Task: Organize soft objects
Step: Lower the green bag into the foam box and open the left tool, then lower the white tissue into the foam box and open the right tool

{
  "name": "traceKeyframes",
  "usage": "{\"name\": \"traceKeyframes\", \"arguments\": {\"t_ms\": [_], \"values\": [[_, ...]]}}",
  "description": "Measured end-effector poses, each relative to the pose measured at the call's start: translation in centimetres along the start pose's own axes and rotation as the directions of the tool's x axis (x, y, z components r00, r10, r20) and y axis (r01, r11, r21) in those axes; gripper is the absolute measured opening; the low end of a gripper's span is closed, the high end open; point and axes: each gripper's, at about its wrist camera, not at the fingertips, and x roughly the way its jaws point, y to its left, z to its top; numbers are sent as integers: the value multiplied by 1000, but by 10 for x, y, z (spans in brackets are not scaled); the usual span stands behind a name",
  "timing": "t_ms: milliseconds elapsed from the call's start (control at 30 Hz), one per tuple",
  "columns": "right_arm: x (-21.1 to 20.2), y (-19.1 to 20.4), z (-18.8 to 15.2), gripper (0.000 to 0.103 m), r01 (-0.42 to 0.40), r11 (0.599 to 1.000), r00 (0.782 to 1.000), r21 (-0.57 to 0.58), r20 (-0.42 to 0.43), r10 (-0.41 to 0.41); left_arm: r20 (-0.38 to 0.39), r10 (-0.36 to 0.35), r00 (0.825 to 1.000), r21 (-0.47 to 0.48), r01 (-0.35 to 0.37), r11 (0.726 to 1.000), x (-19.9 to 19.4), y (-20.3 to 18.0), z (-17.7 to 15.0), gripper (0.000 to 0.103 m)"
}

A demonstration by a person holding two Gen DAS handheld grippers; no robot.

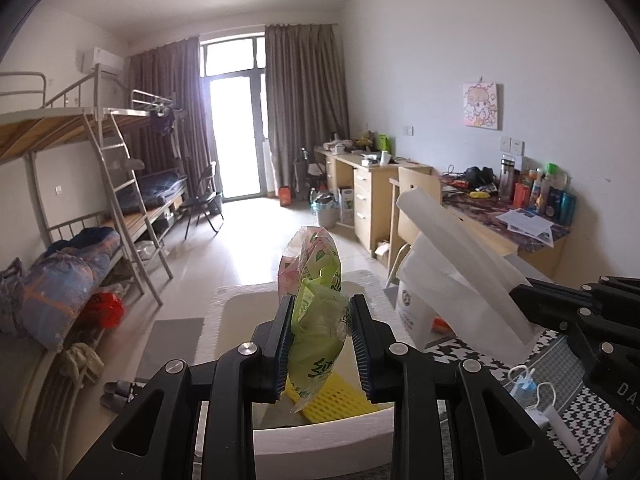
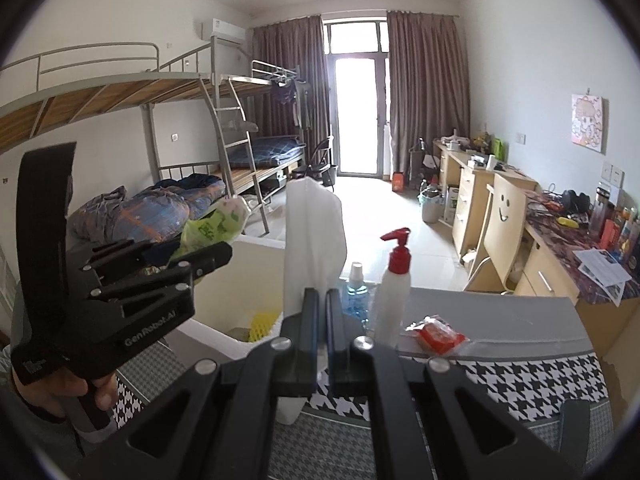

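left gripper (image 1: 321,344) jaws clamp green tissue pack (image 1: 318,312) above white bin (image 1: 320,436) | right gripper (image 2: 323,312) jaws pinch white pouch (image 2: 314,232) beside bin | advice: lower inside the rim before releasing

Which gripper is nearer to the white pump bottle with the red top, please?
Right. The right gripper, shut on a white pouch, sits just beside the white pump bottle with the red top; the left gripper hangs beyond, over the white bin.
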Motion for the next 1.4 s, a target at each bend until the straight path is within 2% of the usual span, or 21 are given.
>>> {"name": "traceKeyframes", "arguments": {"t_ms": [333, 433, 467, 500, 567, 700, 767, 867, 1400], "values": [[13, 9, 5, 6, -23, 1000, 1000, -10, -18, 23, -44, 15, 999, -33, -17, 999, 17, 13, -5, 30], [15, 10, 5, 6, -21, 1000, 999, -9, -26, 21, -72, 5, 997, -36, -8, 999, 25, 17, -9, 53], [17, 10, 5, 6, -20, 1000, 999, -7, -30, 19, -78, 9, 997, -37, -12, 999, 27, 18, -11, 66], [18, 11, 5, 6, -19, 1000, 999, -6, -31, 19, -79, 19, 997, -36, -22, 999, 27, 19, -13, 74], [18, 11, 6, 6, -17, 1000, 999, -6, -33, 17, -74, 32, 997, -39, -35, 999, 24, 22, -14, 76], [20, 13, 8, 6, -17, 1000, 999, -11, -31, 16, -48, 45, 998, -56, -48, 997, 13, 29, -13, 94], [20, 16, 9, 6, -18, 1000, 999, -15, -28, 18, -30, 58, 998, -70, -60, 996, 7, 34, -12, 97], [23, 18, 11, 6, -23, 1000, 999, -17, -29, 23, -17, 73, 997, -92, -74, 993, 1, 40, -11, 102], [40, 39, 15, 6, -65, 997, 997, -30, -52, 63, -4, 127, 992, -134, -126, 983, -16, 69, -24, 102]]}}
